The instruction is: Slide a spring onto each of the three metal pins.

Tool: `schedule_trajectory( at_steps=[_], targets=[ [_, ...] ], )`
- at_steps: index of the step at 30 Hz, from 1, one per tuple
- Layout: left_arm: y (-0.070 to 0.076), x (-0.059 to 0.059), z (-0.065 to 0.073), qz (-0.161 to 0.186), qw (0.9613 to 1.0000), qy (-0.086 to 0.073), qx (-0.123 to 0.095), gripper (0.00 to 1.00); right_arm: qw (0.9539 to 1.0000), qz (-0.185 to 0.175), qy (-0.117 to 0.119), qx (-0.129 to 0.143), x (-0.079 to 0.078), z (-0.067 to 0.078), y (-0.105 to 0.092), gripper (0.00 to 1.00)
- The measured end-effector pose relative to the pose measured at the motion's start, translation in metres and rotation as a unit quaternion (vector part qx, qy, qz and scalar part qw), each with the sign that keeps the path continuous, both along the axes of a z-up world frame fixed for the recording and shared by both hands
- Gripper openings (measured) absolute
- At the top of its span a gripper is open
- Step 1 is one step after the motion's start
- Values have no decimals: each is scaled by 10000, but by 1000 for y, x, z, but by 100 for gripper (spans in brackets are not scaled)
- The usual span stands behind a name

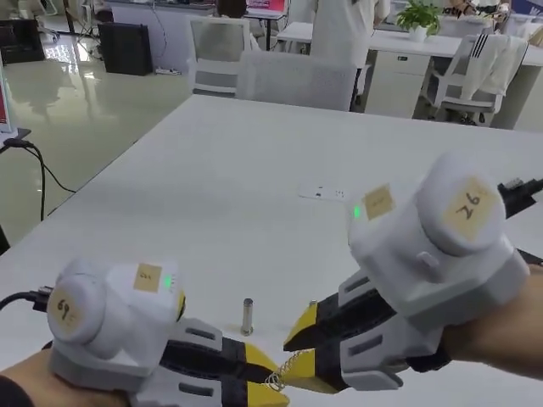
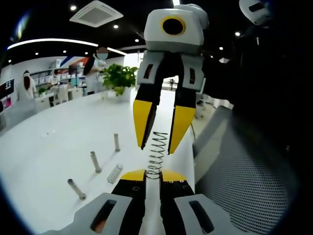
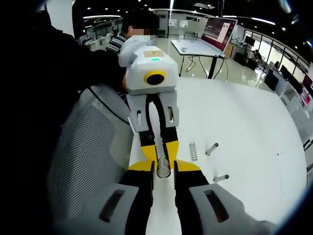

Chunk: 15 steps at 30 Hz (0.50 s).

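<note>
A spring (image 2: 156,155) stands out from my left gripper (image 2: 152,175), whose jaws are shut on its near end. My right gripper (image 2: 156,148) faces it from above, open, with a yellow finger on each side of the spring's far end. In the right gripper view the same spring (image 3: 164,168) sits between the tips of my right gripper (image 3: 165,167), and the left gripper (image 3: 159,154) points at me. Three metal pins (image 2: 117,142), (image 2: 95,161), (image 2: 77,189) stand upright on the white table. A loose spring (image 2: 115,173) lies beside them. One pin (image 1: 247,315) shows just beyond both grippers.
The white table (image 1: 254,170) stretches far ahead, with a small white card (image 1: 321,192) on it. A grey mesh chair back (image 3: 83,147) is close beside the grippers. Office chairs and desks stand beyond the table's far edge.
</note>
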State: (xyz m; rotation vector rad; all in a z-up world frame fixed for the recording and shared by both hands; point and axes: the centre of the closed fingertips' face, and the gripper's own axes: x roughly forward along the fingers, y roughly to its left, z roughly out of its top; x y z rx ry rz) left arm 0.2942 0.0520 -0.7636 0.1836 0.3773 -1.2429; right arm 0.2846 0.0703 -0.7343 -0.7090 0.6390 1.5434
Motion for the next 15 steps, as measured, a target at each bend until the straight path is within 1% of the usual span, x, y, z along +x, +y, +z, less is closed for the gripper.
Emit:
schedule_trajectory(
  at_steps=[3,7,12,15],
  targets=[
    [0,0,1,0,10000,-14,-20,2,9999,3,105,-98,-3,-6,-1,14],
    [-1,0,2,-3,10000,-18,-44,2,9998,27,135,-175,-5,-12,1,13],
    [-1,-1,3,-11,10000,-15,-51,2,9996,21,142,-230,-4,-15,2,11],
    [-1,0,3,-2,10000,-19,-60,2,9996,30,90,-278,-3,-17,1,9]
  ],
)
